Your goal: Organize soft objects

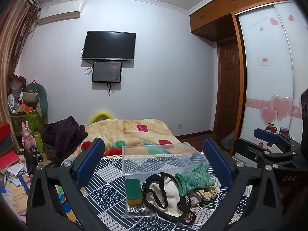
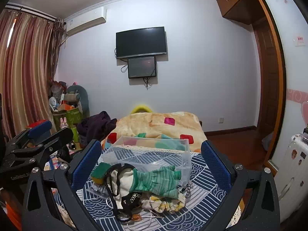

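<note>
Left claw [image 1: 154, 161]: blue-padded fingers spread wide apart, holding nothing, positioned above the near edge of the work surface. Right claw [image 2: 152, 159]: fingers likewise spread wide apart and holding nothing; it also appears at the right edge of the left wrist view, just beside the left claw. Work surface: a table [image 2: 204, 196] covered in a navy cloth with white wave and stripe patterns. Nearest on the cloth lies a pile of soft objects. Its contents are a yellow floral scrunchie [image 2: 167, 204], a black strap garment [image 1: 163, 194] looped over a cream cloth [image 1: 173, 194], and a green striped knit piece [image 2: 157, 181] lying on top toward the right. A green and yellow sponge [image 1: 132, 190] sits at the left of the pile, touching a clear plastic box [image 1: 159, 157]. The box stands directly behind the pile, open at the top, and the knit piece rests against its front wall. Whether any item lies inside the box cannot be determined. Behind the table is a bed with a peach blanket [image 1: 134, 129] bearing coloured squares, and a dark garment [image 1: 63, 134] heaped at its left side. On the far wall hang a black television [image 1: 109, 45] and a smaller screen [image 1: 106, 71] directly below it.
</note>
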The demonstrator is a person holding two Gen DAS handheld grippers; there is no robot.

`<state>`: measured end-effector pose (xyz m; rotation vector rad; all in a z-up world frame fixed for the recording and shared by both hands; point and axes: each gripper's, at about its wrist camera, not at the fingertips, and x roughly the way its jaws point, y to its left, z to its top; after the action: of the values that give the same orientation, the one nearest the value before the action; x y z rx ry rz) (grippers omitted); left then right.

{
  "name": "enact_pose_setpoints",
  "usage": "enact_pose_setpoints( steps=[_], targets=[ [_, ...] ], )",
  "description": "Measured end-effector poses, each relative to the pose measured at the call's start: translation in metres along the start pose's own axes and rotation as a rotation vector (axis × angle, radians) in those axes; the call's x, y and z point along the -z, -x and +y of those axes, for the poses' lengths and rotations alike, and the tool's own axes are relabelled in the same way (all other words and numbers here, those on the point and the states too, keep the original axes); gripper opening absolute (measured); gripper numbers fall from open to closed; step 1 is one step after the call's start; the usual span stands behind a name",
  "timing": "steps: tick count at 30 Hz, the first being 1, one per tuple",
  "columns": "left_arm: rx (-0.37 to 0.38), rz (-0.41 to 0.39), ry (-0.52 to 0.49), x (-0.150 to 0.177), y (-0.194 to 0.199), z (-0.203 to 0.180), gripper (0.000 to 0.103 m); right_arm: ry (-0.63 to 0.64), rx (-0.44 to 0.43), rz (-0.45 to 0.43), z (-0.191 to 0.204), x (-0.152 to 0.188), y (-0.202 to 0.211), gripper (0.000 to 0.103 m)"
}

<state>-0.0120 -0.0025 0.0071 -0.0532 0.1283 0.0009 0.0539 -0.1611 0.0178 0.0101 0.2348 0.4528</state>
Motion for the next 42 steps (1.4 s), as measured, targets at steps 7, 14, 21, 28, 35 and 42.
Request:
enact_pose_setpoints(
  steps=[7, 14, 21, 28, 35, 42],
  targets=[
    [-0.002, -0.002, 0.000, 0.0001, 0.0005, -0.0003, 0.103, 0.001, -0.001, -0.001, -0.0021, -0.0063, 0.0035, 0.103],
    [0.002, -0.002, -0.003, 0.0007, -0.0004, -0.0016, 0.103, 0.001, -0.002, -0.001, 0.0001, -0.0029, -0.0017, 0.103],
    [0.006, 0.001, -0.013, 0.0014, -0.0008, -0.0049, 0.103, 0.003, -0.001, -0.008, 0.0011, -0.0037, 0.0018, 0.103],
    [0.004, -0.002, -0.019, 0.0009, -0.0004, -0.0067, 0.103, 0.003, -0.001, -0.009, 0.0012, -0.0026, 0.0020, 0.103],
    [0.005, -0.002, -0.017, 0.0008, -0.0004, -0.0073, 0.103, 0.002, -0.003, -0.011, 0.0007, -0.0025, 0.0015, 0.103],
    [0.005, -0.001, -0.014, 0.0003, -0.0008, -0.0073, 0.103, 0.001, -0.003, -0.012, 0.0011, -0.0018, 0.0017, 0.103]
  ],
)
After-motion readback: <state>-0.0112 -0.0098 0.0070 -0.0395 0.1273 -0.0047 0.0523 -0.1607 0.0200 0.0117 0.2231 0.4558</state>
